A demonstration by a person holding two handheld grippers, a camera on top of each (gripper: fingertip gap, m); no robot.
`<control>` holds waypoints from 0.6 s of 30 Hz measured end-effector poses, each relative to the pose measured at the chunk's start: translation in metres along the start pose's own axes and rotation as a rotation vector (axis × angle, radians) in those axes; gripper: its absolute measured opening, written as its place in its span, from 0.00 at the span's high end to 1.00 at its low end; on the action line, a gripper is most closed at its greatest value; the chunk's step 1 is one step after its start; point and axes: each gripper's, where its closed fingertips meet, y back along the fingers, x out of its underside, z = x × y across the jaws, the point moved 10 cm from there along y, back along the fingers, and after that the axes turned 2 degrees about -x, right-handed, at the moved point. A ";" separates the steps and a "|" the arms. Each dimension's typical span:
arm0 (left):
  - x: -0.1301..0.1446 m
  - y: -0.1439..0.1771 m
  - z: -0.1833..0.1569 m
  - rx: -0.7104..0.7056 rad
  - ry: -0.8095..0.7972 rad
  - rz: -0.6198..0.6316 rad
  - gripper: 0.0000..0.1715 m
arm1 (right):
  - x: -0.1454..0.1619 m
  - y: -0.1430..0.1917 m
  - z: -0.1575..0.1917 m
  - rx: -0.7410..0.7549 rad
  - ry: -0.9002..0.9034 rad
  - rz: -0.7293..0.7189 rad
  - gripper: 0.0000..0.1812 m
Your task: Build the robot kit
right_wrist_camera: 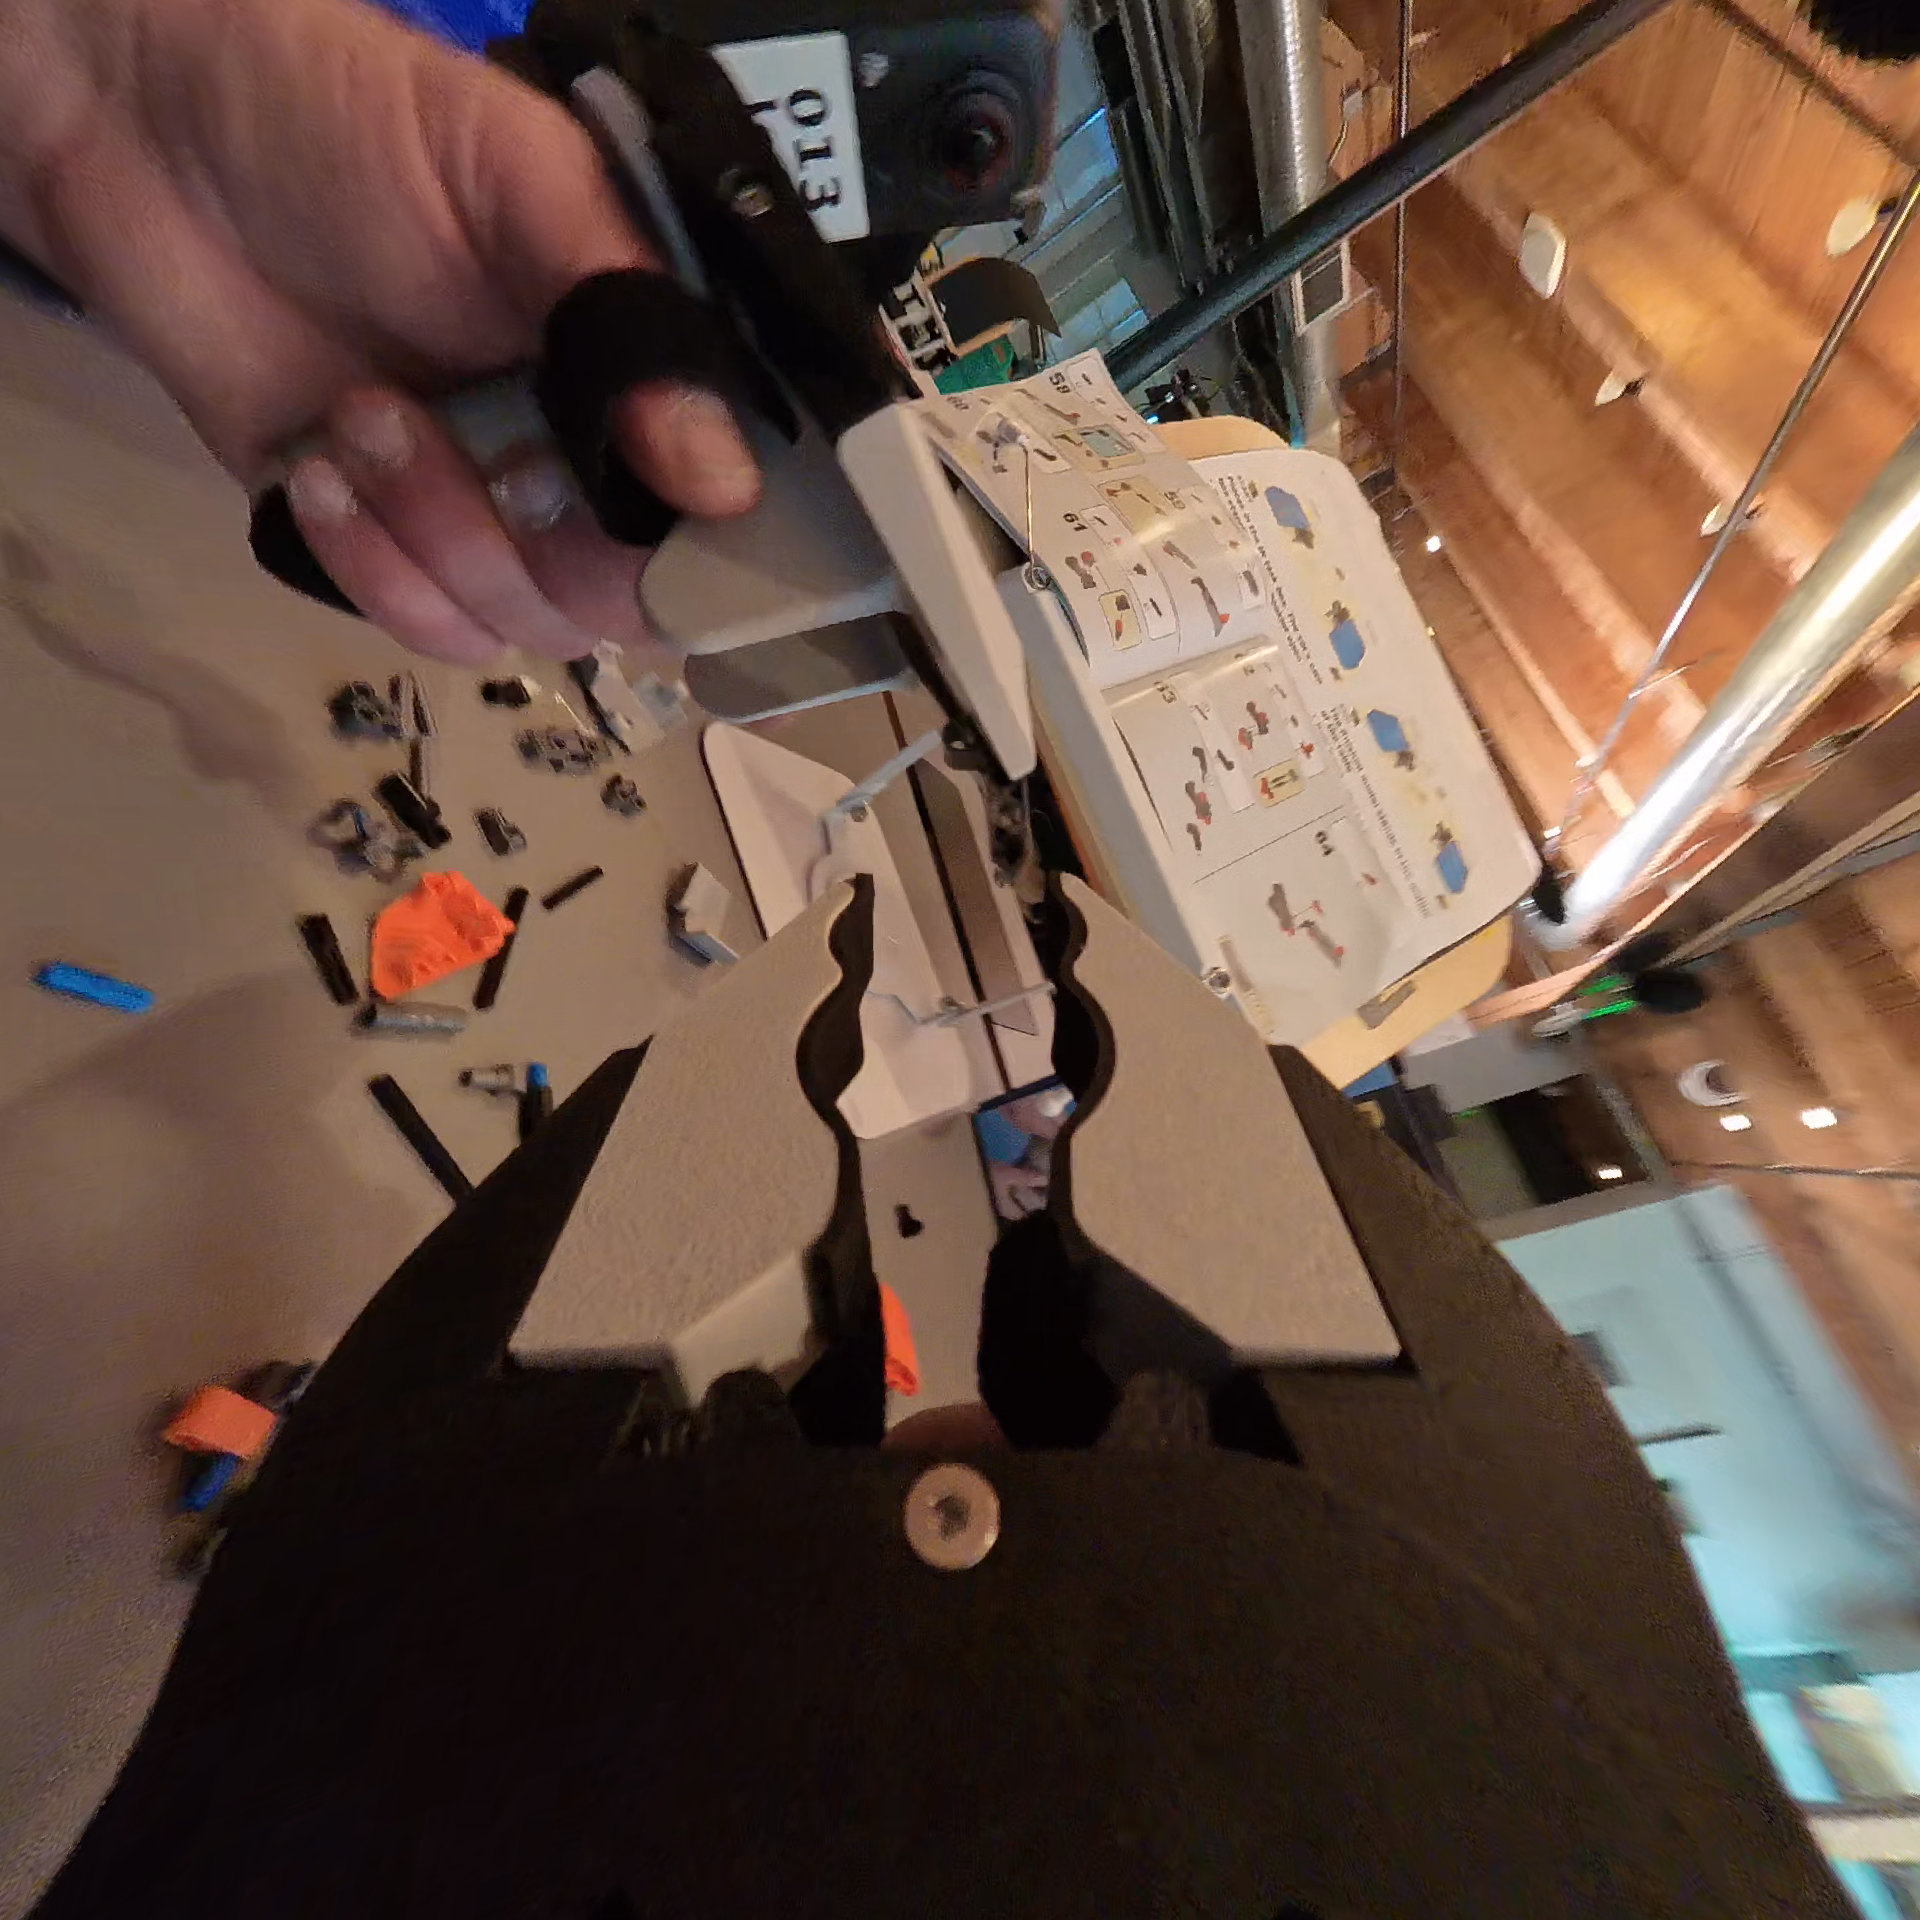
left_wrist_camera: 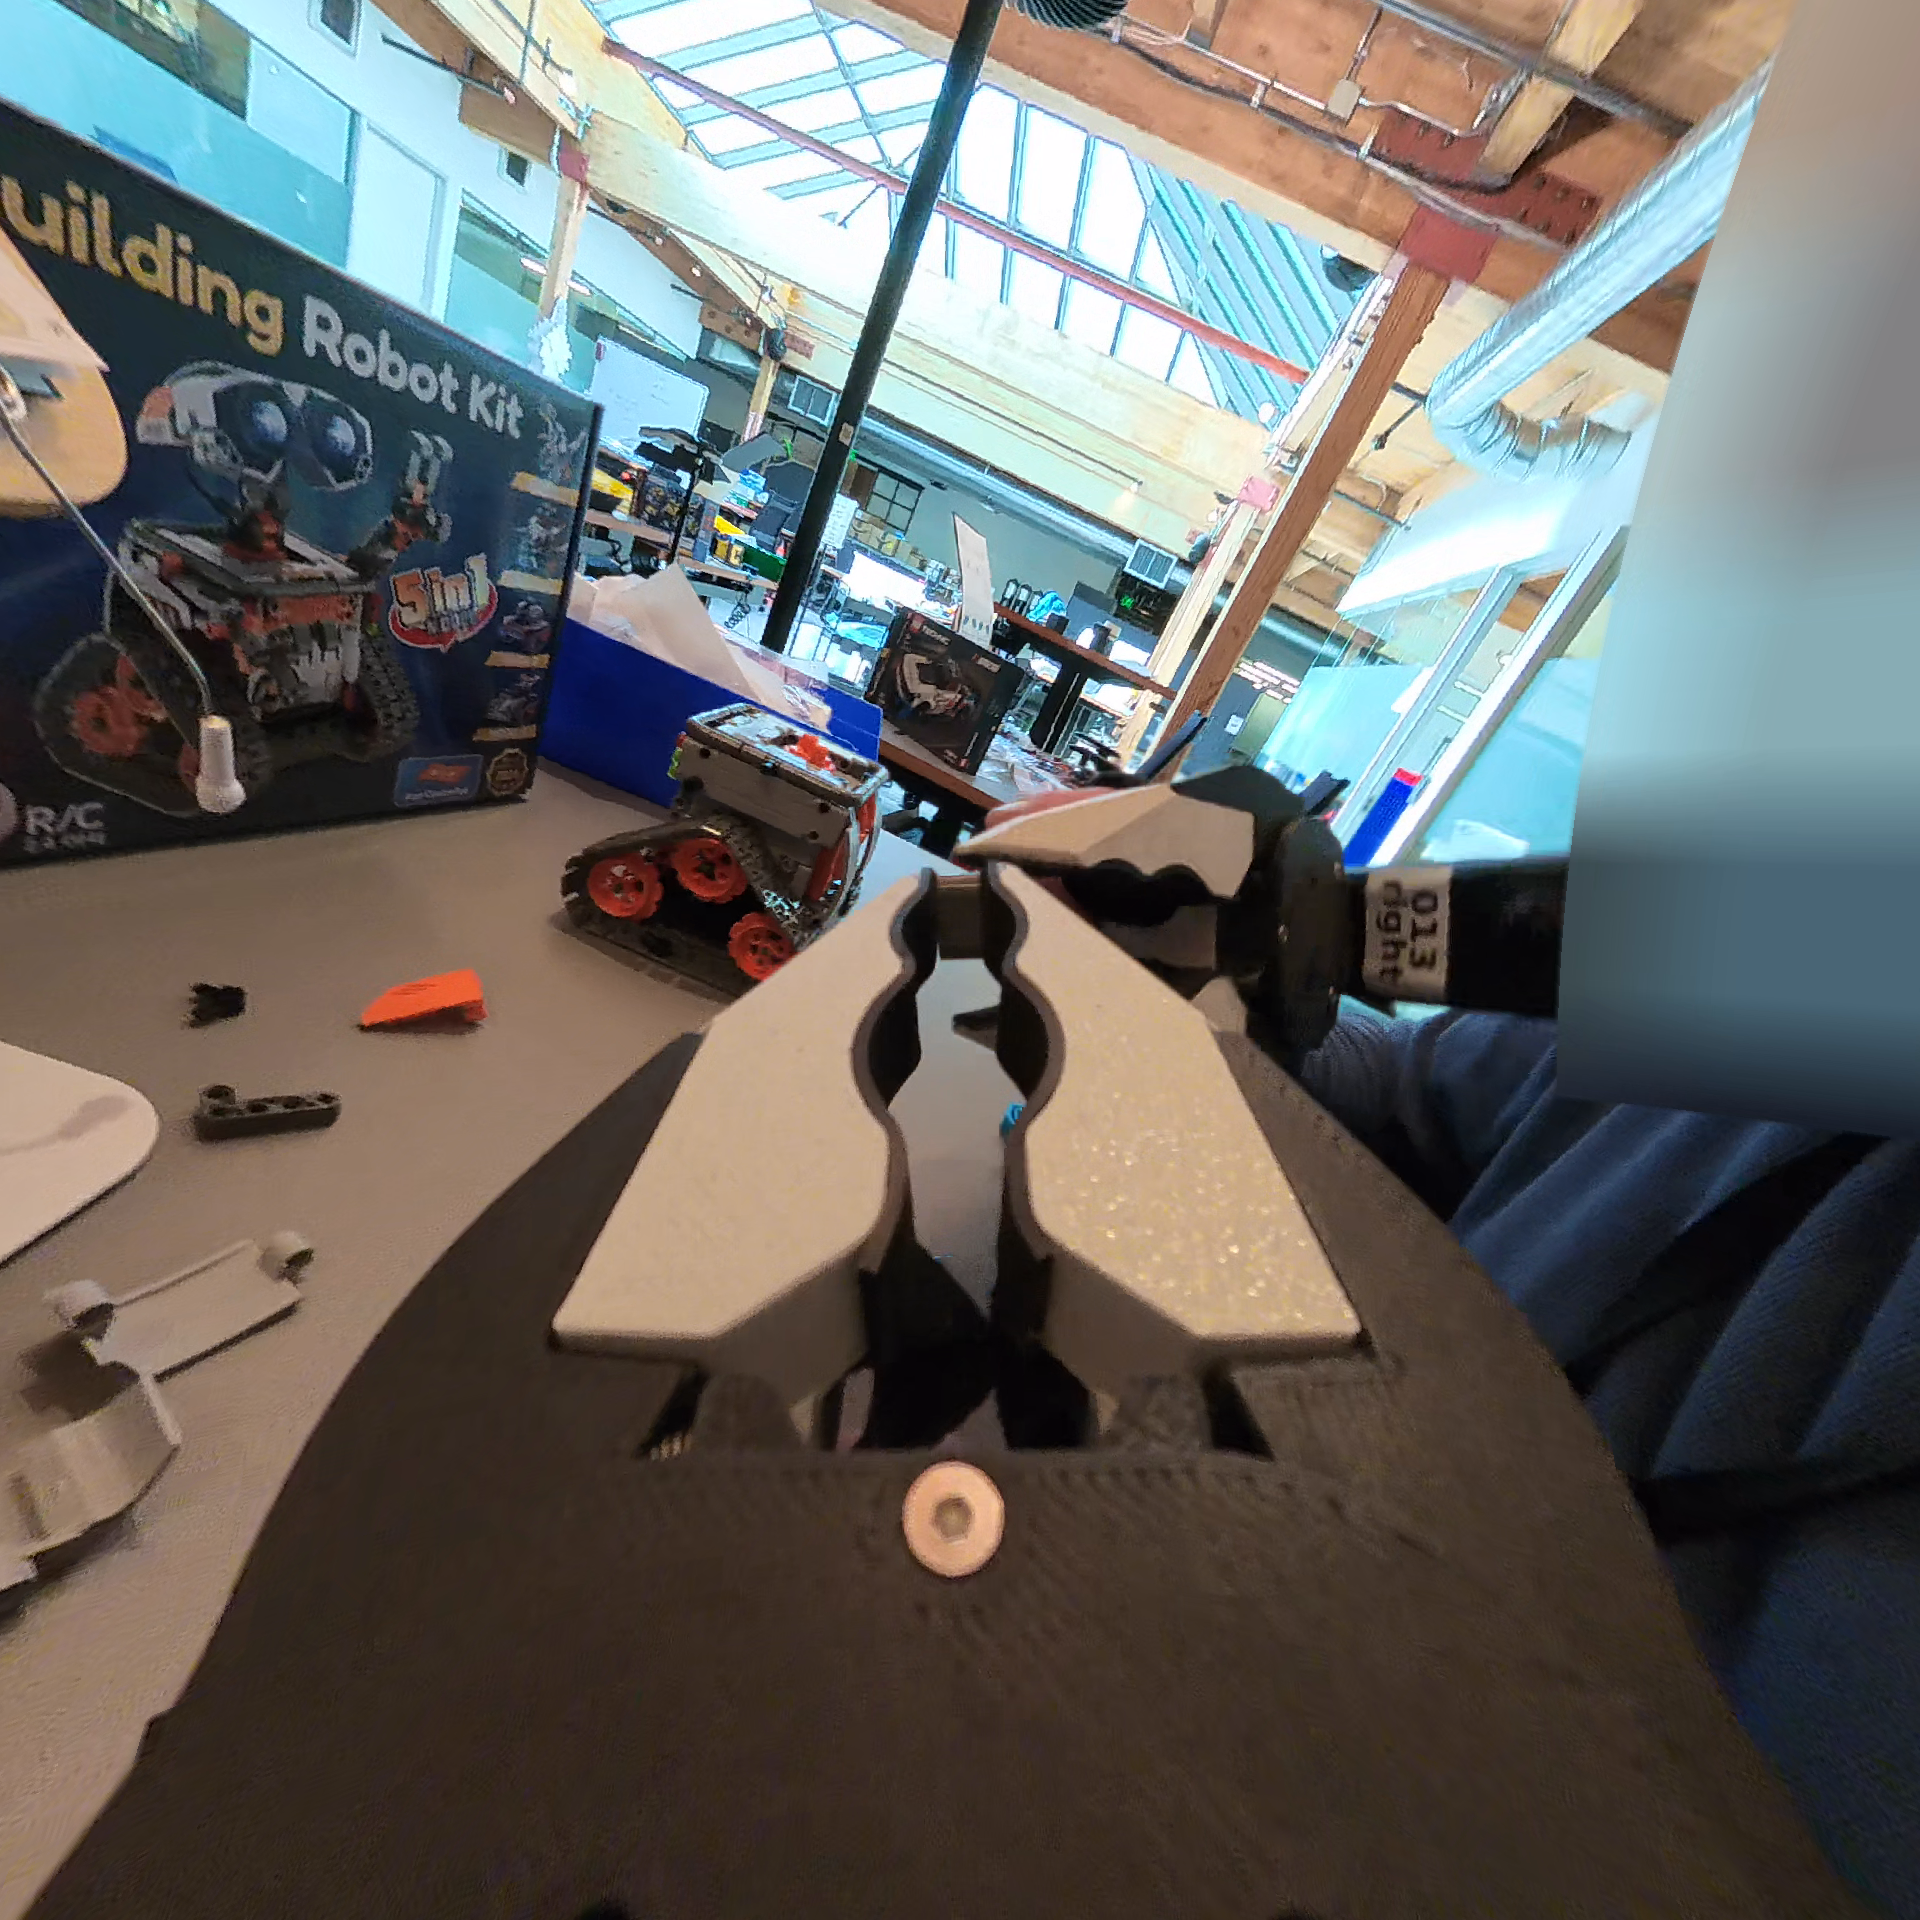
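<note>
A small dark grey block [left_wrist_camera: 958, 914] sits pinched between the left gripper [left_wrist_camera: 958, 902] tips at frame centre, above the grey table [left_wrist_camera: 416, 914]. Behind it stand an orange-wheeled tracked toy robot [left_wrist_camera: 727, 852] and a blue kit box [left_wrist_camera: 260, 540]. The right gripper [right_wrist_camera: 961, 904], jaws parted and empty, faces a white stand holding an instruction booklet [right_wrist_camera: 1247, 707].

Print shows on blue box [left_wrist_camera: 260, 582], white tag [left_wrist_camera: 1408, 943], booklet [right_wrist_camera: 1247, 707].

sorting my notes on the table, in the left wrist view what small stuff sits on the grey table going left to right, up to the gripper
grey hinged part → black beam with holes → orange wedge piece → tracked robot model → left gripper, shut on a small dark piece.
</note>
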 end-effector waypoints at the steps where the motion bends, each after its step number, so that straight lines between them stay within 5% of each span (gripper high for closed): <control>1: 0.001 -0.001 0.000 0.005 0.022 0.001 0.97 | 0.000 -0.001 0.003 0.020 0.055 0.017 0.83; 8: 0.009 0.002 0.002 0.004 0.150 -0.010 0.97 | -0.002 -0.006 0.012 0.116 0.209 0.044 0.93; 18: 0.012 0.012 -0.001 0.007 0.208 -0.047 0.97 | -0.015 -0.016 0.015 0.144 0.319 0.009 0.95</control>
